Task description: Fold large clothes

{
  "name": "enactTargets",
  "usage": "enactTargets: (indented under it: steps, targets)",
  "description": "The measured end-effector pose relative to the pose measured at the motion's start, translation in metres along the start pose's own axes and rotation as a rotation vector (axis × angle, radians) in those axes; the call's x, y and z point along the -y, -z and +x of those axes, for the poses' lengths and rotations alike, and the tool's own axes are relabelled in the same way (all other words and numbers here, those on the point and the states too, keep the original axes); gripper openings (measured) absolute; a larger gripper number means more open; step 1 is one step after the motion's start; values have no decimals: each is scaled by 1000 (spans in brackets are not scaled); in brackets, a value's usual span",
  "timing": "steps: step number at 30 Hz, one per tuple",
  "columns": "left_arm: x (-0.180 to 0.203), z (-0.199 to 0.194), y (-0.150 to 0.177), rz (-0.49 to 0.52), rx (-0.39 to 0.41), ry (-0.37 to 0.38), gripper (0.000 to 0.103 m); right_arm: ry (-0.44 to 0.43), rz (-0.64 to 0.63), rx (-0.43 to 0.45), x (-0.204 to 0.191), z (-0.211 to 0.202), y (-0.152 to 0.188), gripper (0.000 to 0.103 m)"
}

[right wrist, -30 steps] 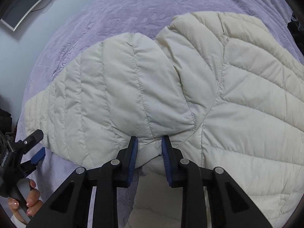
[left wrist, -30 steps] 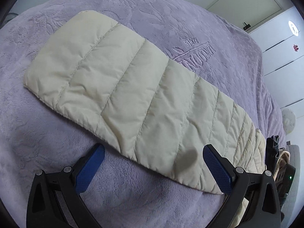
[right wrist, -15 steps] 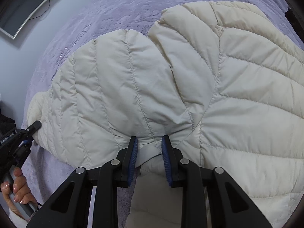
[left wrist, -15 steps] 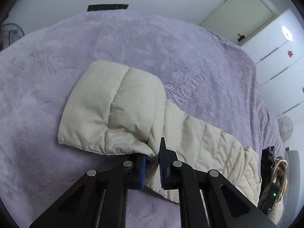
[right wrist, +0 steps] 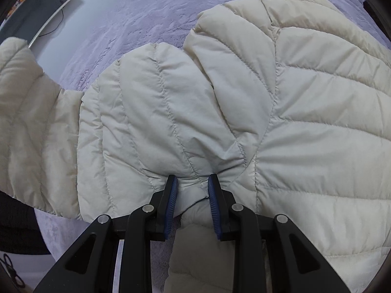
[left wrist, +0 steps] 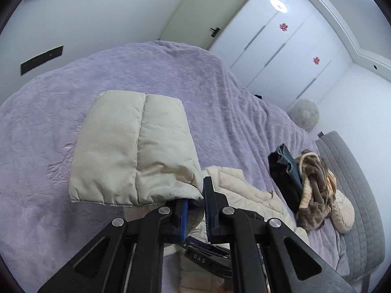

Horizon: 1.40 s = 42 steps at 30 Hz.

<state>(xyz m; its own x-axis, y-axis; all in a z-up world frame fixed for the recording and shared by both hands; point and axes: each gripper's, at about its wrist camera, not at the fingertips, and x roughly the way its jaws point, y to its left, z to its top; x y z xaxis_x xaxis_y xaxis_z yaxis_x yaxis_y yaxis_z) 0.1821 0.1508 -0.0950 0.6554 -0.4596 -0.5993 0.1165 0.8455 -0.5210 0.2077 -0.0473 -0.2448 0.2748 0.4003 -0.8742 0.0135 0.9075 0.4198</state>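
A cream quilted puffer jacket (right wrist: 293, 127) lies spread on the purple bedspread (right wrist: 151, 17). My right gripper (right wrist: 191, 183) is shut on a bunched fold of the jacket near the shoulder seam. My left gripper (left wrist: 195, 195) is shut on the jacket's sleeve (left wrist: 132, 151) and holds its cuff end up above the bed. The lifted sleeve also shows in the right wrist view (right wrist: 29, 112) at the far left, hanging over the jacket's side. More of the jacket (left wrist: 239, 190) lies below the left gripper.
A pile of other clothes, dark denim and brown fabric (left wrist: 308, 183), lies on the bed's right side by a grey padded headboard (left wrist: 354, 195). White wardrobe doors (left wrist: 281, 48) stand behind the bed. A monitor (right wrist: 36, 12) hangs on the wall.
My left gripper closed on the sleeve, lifted it off the bed and swung it in toward the jacket body. My right gripper kept its hold in place.
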Motion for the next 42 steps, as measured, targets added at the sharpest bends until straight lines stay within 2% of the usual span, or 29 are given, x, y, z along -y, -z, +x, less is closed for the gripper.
enactTargets:
  steps: [4,10,14,18,24,27,31,32,34,35,36,37,40,42]
  targets:
    - [49,23,14,91,-63,43,12,-33,70,54,32,-46,7,29]
    - [119,75,50,238,-208,115,12,78,162,153,114,-125,39,29]
    - [157,126,89,363,-331,69,12,155,268,165,174,-158,66,29]
    - [189,170,135,504,-437,-11,12,196,357,161,219,-172,94,29]
    - [208,196,183,666,-489,-121,13,178,410,167,246,-168,115,29]
    - [213,193,190,709,-487,-143,13,151,422,172,252,-166,117,29]
    - [218,181,186,716,-484,-130,13,123,428,174,260,-165,119,29]
    - [220,180,183,721,-477,-133,14,115,424,177,272,-168,120,30]
    - [220,174,179,724,-455,-141,55,112,416,173,272,-168,119,30]
    - [220,172,176,720,-436,-145,98,112,409,171,275,-170,120,31]
    - [219,165,174,718,-395,-148,103,112,404,169,276,-169,119,32]
    - [219,160,171,725,-380,-142,103,112,399,167,275,-169,118,35]
    - [212,153,167,711,-393,-152,103,119,385,159,262,-169,112,45]
    - [201,140,159,674,-360,-158,103,141,362,156,253,-172,106,52]
